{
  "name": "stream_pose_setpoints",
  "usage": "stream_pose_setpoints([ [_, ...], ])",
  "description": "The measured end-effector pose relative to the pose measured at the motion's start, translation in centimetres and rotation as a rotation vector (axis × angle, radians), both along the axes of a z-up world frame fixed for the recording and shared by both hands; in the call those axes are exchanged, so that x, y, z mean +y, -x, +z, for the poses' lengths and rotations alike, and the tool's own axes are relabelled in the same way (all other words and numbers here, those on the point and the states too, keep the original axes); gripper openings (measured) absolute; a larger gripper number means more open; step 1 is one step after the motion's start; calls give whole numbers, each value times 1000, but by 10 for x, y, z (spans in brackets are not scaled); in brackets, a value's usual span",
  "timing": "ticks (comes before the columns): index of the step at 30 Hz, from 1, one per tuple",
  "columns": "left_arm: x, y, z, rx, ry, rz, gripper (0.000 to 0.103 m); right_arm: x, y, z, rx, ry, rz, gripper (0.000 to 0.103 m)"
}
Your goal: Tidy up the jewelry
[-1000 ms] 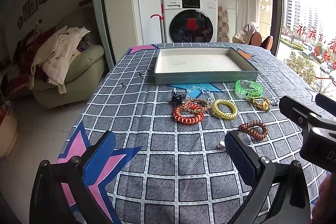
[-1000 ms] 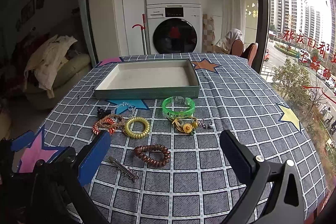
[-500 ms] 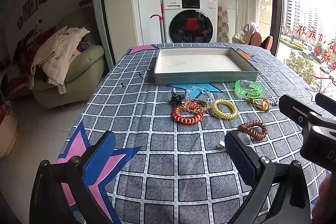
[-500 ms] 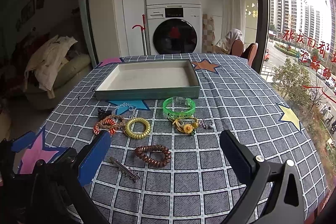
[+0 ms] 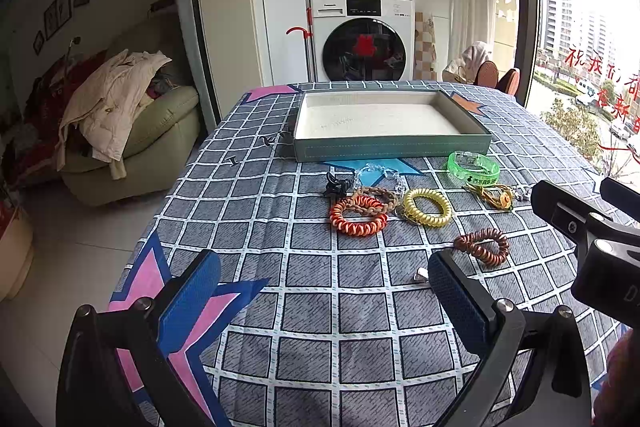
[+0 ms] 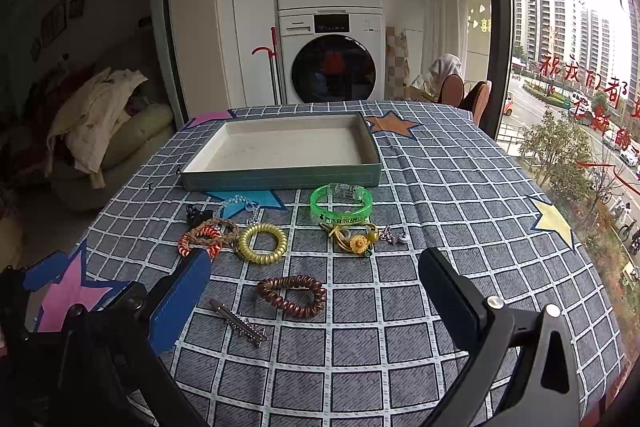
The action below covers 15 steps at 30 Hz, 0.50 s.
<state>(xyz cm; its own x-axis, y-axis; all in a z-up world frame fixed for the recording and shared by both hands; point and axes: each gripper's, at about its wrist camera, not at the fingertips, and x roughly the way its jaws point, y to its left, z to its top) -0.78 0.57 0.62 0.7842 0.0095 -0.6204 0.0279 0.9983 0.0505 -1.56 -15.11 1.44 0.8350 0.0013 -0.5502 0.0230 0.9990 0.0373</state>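
An empty green tray (image 5: pixel 392 145) (image 6: pixel 280 179) with a white floor sits at the table's far side. In front of it lie a green bangle (image 6: pixel 341 203) (image 5: pixel 473 167), a yellow coil ring (image 6: pixel 263 243) (image 5: pixel 427 207), an orange coil ring (image 5: pixel 358 217) (image 6: pixel 199 240), a brown coil ring (image 6: pixel 292 295) (image 5: pixel 481 245), a flower charm (image 6: pixel 356 239), a clear chain (image 6: pixel 240 205) and a metal hair clip (image 6: pixel 239 321). My left gripper (image 5: pixel 324 287) is open and empty above the near table. My right gripper (image 6: pixel 316 283) is open and empty, just short of the brown ring.
The table wears a grey checked cloth (image 5: pixel 320 307) with coloured stars. A small black claw clip (image 5: pixel 335 185) lies left of the rings. A sofa with clothes (image 5: pixel 120 119) stands to the left, stacked washing machines (image 5: pixel 360 7) behind, a window on the right.
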Motion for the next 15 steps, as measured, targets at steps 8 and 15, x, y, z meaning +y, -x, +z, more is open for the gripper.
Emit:
stream_pose_setpoints([
  [8,0,0,0,0,0,0,103,1,1,0,0,-4,2,103],
  [15,1,0,1,2,1,-1,103,1,0,-2,4,-11,-1,103],
])
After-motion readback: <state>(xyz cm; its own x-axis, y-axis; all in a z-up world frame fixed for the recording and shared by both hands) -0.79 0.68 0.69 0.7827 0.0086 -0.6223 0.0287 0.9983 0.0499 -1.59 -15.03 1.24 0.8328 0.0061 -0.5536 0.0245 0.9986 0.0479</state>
